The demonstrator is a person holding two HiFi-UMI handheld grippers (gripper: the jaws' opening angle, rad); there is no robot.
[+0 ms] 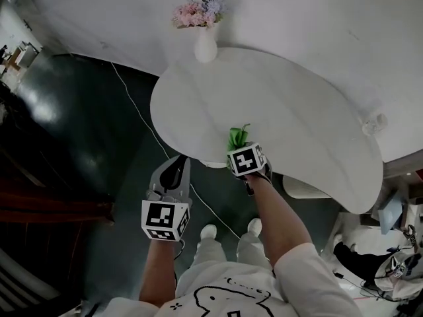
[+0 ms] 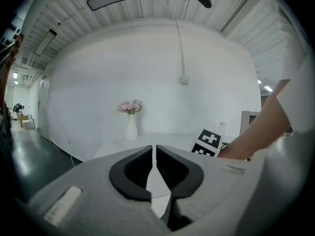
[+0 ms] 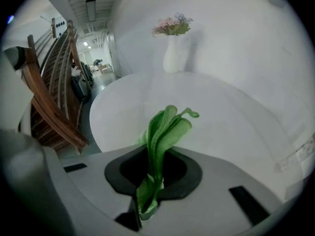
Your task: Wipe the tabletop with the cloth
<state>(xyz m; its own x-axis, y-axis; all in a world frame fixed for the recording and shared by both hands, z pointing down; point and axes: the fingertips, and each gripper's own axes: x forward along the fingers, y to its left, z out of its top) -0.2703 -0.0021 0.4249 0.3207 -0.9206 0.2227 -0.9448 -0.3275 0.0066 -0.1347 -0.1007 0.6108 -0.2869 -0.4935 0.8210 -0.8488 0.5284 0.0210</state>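
A folded green cloth (image 1: 237, 137) is pinched in my right gripper (image 1: 242, 149), which is shut on it just over the near edge of the white curved tabletop (image 1: 284, 104). In the right gripper view the cloth (image 3: 165, 129) sticks up out of the shut gripper (image 3: 156, 165), with the tabletop (image 3: 221, 112) spreading beyond it. My left gripper (image 1: 170, 177) hangs off the table's left side, over the dark floor. Its jaws are shut with nothing between them (image 2: 155, 154). The right gripper's marker cube (image 2: 206, 142) shows to its right.
A white vase of pink flowers (image 1: 205, 35) stands at the table's far edge, against the white wall. A small clear object (image 1: 373, 123) sits at the table's right end. A cable (image 1: 142, 121) runs over the floor on the left. Bags (image 1: 390, 259) lie at the lower right. Wooden rails (image 3: 49, 102) stand to the left.
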